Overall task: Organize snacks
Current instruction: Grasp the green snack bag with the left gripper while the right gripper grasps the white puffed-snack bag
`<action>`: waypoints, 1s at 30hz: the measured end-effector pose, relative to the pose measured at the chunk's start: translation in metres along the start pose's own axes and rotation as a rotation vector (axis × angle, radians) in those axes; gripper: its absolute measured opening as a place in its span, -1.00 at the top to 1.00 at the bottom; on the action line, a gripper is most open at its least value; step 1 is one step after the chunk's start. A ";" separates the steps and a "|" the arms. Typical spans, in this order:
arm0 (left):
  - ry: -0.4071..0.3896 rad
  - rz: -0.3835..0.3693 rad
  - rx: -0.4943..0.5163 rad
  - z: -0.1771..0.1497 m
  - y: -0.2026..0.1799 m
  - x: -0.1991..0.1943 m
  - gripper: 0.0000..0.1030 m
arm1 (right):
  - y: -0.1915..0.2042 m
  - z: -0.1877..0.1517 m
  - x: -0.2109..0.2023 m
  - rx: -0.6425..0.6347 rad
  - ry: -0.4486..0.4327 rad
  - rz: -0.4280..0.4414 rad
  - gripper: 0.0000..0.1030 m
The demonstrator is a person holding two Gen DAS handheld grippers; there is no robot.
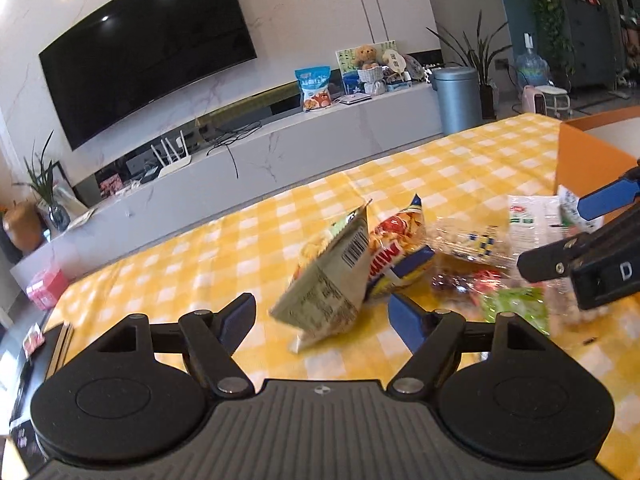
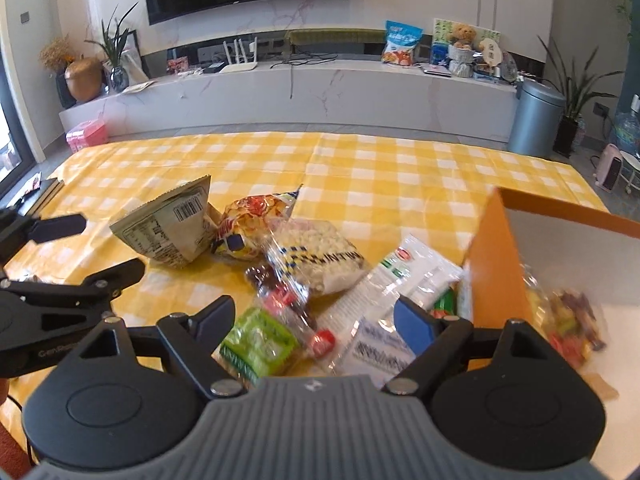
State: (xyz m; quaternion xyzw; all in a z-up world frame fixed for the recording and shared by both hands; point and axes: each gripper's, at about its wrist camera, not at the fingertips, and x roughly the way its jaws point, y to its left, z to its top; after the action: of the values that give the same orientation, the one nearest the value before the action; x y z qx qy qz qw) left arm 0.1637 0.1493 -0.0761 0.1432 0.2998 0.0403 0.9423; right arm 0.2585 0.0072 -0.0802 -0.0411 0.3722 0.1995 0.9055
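A pile of snack packets lies on the yellow checked tablecloth (image 2: 360,168). A grey-green bag with a barcode (image 1: 332,284) (image 2: 168,232) lies between my left gripper's (image 1: 322,316) open fingers. Behind it is a red-yellow chip bag (image 1: 394,248) (image 2: 248,220), a clear bag of white puffs (image 2: 316,252), a white packet (image 2: 404,280) and a green packet (image 2: 260,340). My right gripper (image 2: 316,320) is open above the green packet and clear candy bags. An orange box (image 2: 496,264) at the right holds a bag of mixed candy (image 2: 572,320).
The left gripper shows at the left of the right wrist view (image 2: 68,256); the right gripper shows at the right of the left wrist view (image 1: 580,248). Beyond the table are a white TV bench (image 2: 320,88), a TV (image 1: 148,48) and a grey bin (image 2: 536,116).
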 end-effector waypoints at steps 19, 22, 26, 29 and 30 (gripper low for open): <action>0.106 0.016 0.020 0.005 -0.001 0.066 -0.15 | 0.012 0.024 0.056 -0.064 0.027 0.016 -0.62; 0.104 0.021 -0.006 0.006 0.004 0.065 0.05 | 0.015 0.027 0.064 -0.092 0.022 -0.001 -0.62; 0.096 0.019 -0.039 0.004 0.008 0.056 0.16 | 0.015 0.029 0.071 -0.116 0.027 -0.030 -0.58; 0.084 0.017 -0.081 0.004 0.012 0.046 0.17 | 0.013 0.031 0.077 -0.118 0.033 -0.028 -0.58; 0.084 0.014 -0.100 0.003 0.014 0.043 0.17 | 0.014 0.031 0.080 -0.120 0.036 -0.030 -0.58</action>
State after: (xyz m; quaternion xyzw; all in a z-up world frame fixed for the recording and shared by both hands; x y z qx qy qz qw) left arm 0.2005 0.1687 -0.0929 0.0962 0.3356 0.0678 0.9346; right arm 0.3247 0.0536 -0.1118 -0.1042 0.3751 0.2072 0.8975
